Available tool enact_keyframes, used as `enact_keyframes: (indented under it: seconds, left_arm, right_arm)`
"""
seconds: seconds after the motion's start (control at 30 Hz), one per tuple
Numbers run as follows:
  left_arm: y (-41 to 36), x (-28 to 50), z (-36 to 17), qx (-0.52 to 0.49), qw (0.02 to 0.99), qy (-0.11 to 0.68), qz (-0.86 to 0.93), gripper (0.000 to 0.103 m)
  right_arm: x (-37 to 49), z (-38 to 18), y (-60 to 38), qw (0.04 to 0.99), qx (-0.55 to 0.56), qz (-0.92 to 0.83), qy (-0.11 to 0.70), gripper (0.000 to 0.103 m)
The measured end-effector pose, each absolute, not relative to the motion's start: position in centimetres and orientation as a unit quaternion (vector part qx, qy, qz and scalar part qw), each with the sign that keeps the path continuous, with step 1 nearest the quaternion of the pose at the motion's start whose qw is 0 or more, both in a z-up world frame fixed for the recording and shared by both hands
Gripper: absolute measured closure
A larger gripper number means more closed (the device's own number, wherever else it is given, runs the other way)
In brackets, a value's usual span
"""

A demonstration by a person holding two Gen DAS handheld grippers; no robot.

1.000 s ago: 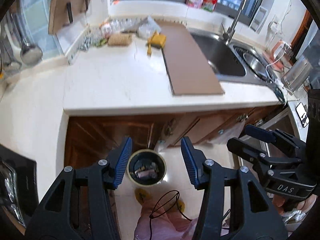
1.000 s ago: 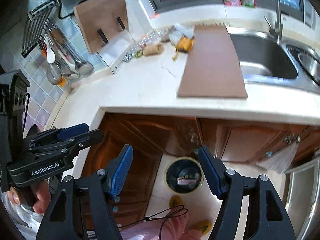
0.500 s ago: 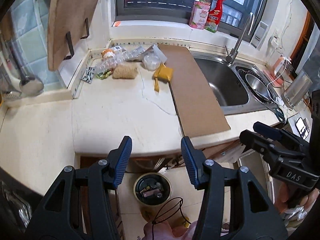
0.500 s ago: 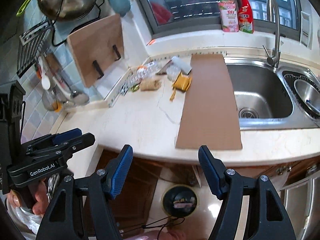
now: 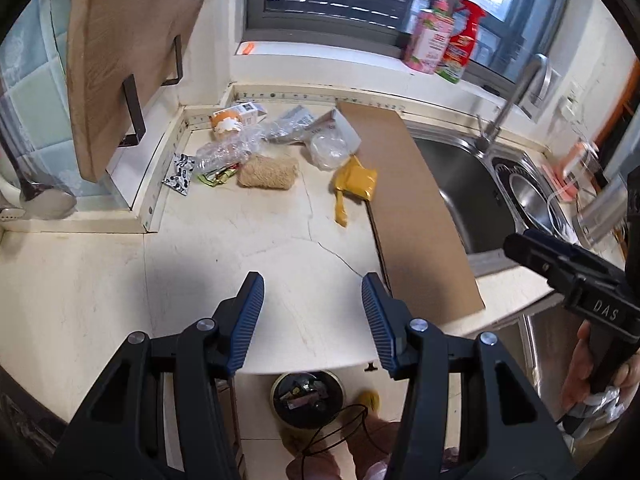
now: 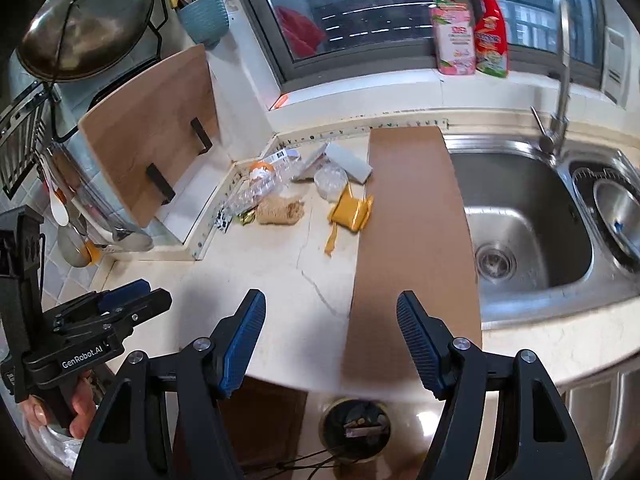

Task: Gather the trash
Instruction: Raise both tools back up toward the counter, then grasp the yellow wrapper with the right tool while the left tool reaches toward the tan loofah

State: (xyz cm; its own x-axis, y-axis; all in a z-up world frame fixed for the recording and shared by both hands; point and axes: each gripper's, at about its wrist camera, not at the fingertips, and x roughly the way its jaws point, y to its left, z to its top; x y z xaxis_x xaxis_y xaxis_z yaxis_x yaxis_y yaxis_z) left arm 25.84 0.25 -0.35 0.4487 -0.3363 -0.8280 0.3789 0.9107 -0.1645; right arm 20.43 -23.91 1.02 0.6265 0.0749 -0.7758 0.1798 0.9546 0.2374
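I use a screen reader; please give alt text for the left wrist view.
Open, empty left tongs hang over a cream kitchen counter with trash piled at its back corner: a crushed plastic bottle, yellow wrapper and cardboard sheet beside the sink.

The cream stone countertop (image 5: 248, 240), cracked across its middle, bears a long cardboard sheet (image 5: 416, 208) beside the sink (image 5: 472, 196), with a yellow wrapper (image 5: 354, 184) touching the sheet and crumpled litter (image 5: 256, 148) beyond, cornerward.
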Motion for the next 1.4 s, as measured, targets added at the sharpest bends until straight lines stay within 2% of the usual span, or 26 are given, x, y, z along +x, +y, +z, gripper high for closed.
enact_keyframes:
  seconds: [0.13,0.4,0.63,0.93,1.03,1.1,1.17,1.2,1.27,1.4]
  left_arm:
    - [-0.6,29.2,-1.2,0.021,0.850,0.491,-0.189,0.055]
    - [-3.5,36.2,-4.6,-0.001,0.828,0.537,-0.159,0.055]
    - [-5.2,42.1,-8.4,-0.032,0.808,0.573,-0.135,0.055]
    - [-6.4,46.0,-11.7,-0.050,0.795,0.595,-0.109,0.055]
    - [-6.9,47.0,-12.2,-0.047,0.793,0.598,-0.105,0.055]
    - [-7.4,47.5,-12.6,-0.044,0.791,0.601,-0.104,0.055]
    - [-7.7,47.9,-13.0,-0.044,0.789,0.603,-0.103,0.055]
    - [-7.8,48.2,-13.2,-0.046,0.788,0.605,-0.103,0.055]
    - [-8.0,48.7,-13.5,-0.051,0.786,0.607,-0.102,0.055]
    - [-8.1,49.9,-14.2,-0.067,0.782,0.613,-0.096,0.055]
  right_arm:
    - [26.0,1.4,-25.5,0.892,0.120,-0.013,0.436,0.029]
    - [38.1,-1.7,-28.6,0.876,0.076,0.050,0.474,0.028]
    - [48.2,-8.6,-29.7,0.847,0.006,0.110,0.520,0.028]
    - [52.3,-17.1,-27.4,0.803,-0.043,0.174,0.568,0.029]
    - [52.9,-18.6,-26.8,0.796,-0.050,0.190,0.573,0.038]
    - [53.0,-19.1,-26.6,0.792,-0.049,0.197,0.576,0.050]
    - [53.4,-19.9,-26.7,0.784,-0.047,0.208,0.583,0.068]
    - [53.3,-19.8,-26.6,0.784,-0.047,0.211,0.582,0.069]
    - [53.3,-19.9,-26.8,0.786,-0.043,0.222,0.576,0.079]
    - [53.8,-19.4,-27.6,0.801,-0.023,0.219,0.557,0.083]
